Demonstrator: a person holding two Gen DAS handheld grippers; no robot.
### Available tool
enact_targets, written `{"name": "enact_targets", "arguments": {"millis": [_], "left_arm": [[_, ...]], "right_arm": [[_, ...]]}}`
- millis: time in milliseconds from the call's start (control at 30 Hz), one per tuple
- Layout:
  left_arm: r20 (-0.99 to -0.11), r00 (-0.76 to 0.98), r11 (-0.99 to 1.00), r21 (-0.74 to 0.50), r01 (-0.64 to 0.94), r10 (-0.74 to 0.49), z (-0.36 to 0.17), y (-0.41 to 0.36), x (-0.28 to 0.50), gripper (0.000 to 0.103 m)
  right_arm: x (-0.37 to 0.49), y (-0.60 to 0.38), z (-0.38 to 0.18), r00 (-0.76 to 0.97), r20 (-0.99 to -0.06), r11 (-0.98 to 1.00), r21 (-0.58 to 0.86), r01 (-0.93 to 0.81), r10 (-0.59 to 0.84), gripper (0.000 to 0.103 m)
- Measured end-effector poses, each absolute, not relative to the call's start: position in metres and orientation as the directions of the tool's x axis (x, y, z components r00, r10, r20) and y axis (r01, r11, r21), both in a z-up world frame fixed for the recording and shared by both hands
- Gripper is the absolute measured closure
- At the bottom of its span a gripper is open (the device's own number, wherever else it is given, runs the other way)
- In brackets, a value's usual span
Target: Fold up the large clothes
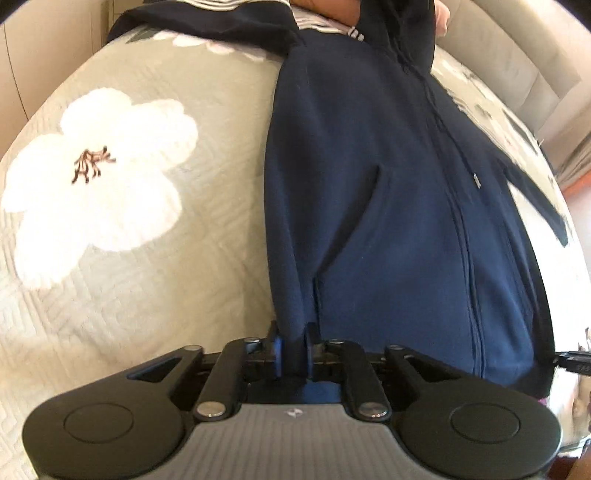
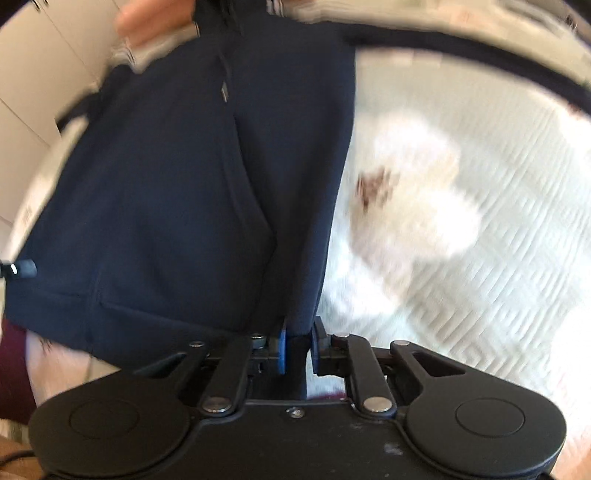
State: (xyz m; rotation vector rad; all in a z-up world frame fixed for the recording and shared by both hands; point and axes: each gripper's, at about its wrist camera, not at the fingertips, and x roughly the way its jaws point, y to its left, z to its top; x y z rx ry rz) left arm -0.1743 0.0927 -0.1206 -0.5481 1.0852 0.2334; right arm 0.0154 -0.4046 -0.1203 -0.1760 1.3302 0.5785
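Observation:
A navy zip-up hoodie point(image 1: 369, 192) lies lengthwise on the bed, front up, with its zipper and a side pocket showing. My left gripper point(image 1: 293, 350) is shut on the hoodie's bottom hem at its left corner. The same hoodie point(image 2: 192, 192) fills the left of the blurred right wrist view. My right gripper point(image 2: 297, 350) is shut on the hem at the hoodie's right corner. A sleeve point(image 1: 207, 22) stretches out at the far end, and the other sleeve point(image 2: 461, 62) runs across the top right.
The bed is covered by a grey-green quilted spread point(image 1: 177, 295) with large white flowers point(image 1: 99, 184). A padded beige headboard or wall point(image 1: 517, 55) borders the far right. White cupboard panels point(image 2: 40, 74) stand at the left of the right wrist view.

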Motion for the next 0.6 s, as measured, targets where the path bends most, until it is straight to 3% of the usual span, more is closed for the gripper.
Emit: {"name": "enact_targets", "arguments": {"millis": [33,67,100,133,167,300,333,367,400,467,600], "left_arm": [[-0.879,0.471,0.846,-0.306,-0.437,-0.075,-0.117,0.096,-0.172,0.078],[-0.873,0.483,0.848,-0.305,-0.433,-0.068,-0.113,0.099,-0.170,0.065],[-0.863,0.502,0.849,-0.308,-0.429,-0.060,-0.108,0.105,-0.168,0.057],[-0.848,0.527,0.846,-0.320,-0.427,-0.055,-0.103,0.113,-0.165,0.039],[-0.831,0.554,0.837,-0.333,-0.434,-0.043,-0.097,0.125,-0.162,0.024],[-0.770,0.637,0.763,-0.389,-0.516,0.038,-0.081,0.191,-0.130,0.019],[-0.765,0.640,0.722,-0.405,-0.561,0.068,-0.081,0.212,-0.121,0.013],[-0.765,0.634,0.653,-0.425,-0.627,0.112,-0.083,0.237,-0.111,0.012],[-0.761,0.633,0.595,-0.444,-0.671,0.146,-0.086,0.255,-0.104,0.012],[-0.745,0.644,0.474,-0.509,-0.719,0.177,-0.094,0.294,-0.088,0.012],[-0.716,0.675,0.271,-0.624,-0.733,0.175,-0.110,0.350,-0.067,0.012]], "right_arm": [[0.023,-0.401,-0.121,0.117,-0.954,0.846,0.183,-0.501,0.275,0.067],[0.030,-0.398,-0.117,0.127,-0.958,0.848,0.160,-0.506,0.256,0.049],[0.036,-0.395,-0.110,0.154,-0.960,0.854,0.129,-0.505,0.236,0.042],[0.045,-0.391,-0.100,0.190,-0.957,0.859,0.096,-0.503,0.218,0.031],[0.052,-0.386,-0.090,0.220,-0.952,0.859,0.073,-0.506,0.211,0.028],[0.085,-0.339,-0.048,0.296,-0.904,0.826,0.099,-0.555,0.307,0.022],[0.093,-0.317,-0.044,0.287,-0.885,0.806,0.147,-0.573,0.366,0.018],[0.098,-0.295,-0.047,0.254,-0.873,0.784,0.203,-0.587,0.416,0.010],[0.100,-0.276,-0.053,0.206,-0.866,0.755,0.254,-0.605,0.456,0.008],[0.105,-0.223,-0.074,0.103,-0.850,0.689,0.341,-0.640,0.516,0.008],[0.104,-0.136,-0.095,0.094,-0.821,0.624,0.348,-0.700,0.563,0.008]]}}
